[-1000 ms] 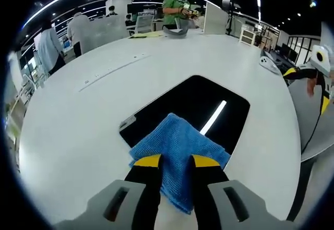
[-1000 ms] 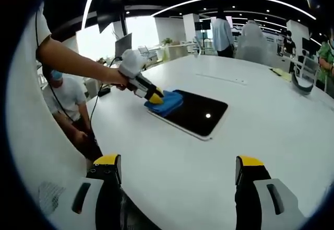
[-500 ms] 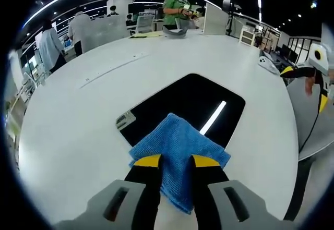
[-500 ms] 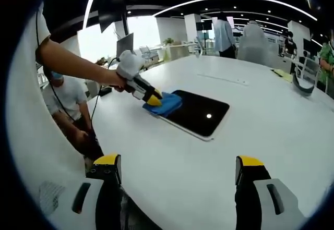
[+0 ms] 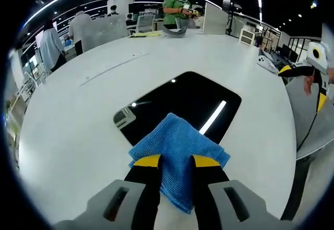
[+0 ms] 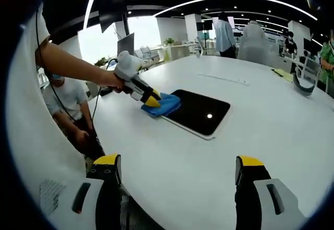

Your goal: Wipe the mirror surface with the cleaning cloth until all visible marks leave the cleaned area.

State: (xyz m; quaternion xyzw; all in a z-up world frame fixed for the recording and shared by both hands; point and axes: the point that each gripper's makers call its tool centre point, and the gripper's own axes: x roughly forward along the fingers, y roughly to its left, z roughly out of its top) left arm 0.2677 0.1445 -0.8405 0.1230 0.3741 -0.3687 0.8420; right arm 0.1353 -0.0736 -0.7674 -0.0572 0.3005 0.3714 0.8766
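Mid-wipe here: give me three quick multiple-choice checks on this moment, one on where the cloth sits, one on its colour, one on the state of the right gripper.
1. Where does the cleaning cloth lie?
A. on the near edge of the mirror
B. in the mirror's middle
C. on the table's far side

2. What colour is the cloth?
A. yellow
B. blue
C. white

3. How is the right gripper?
A. shut on the cloth
B. shut on nothing
C. open, over the white table

Answers: 1 A, the cloth covers the mirror's corner nearest the left gripper. 2 B, it shows blue in both views. 3 C, its jaws stand wide apart, holding nothing, while the left gripper clamps the cloth.
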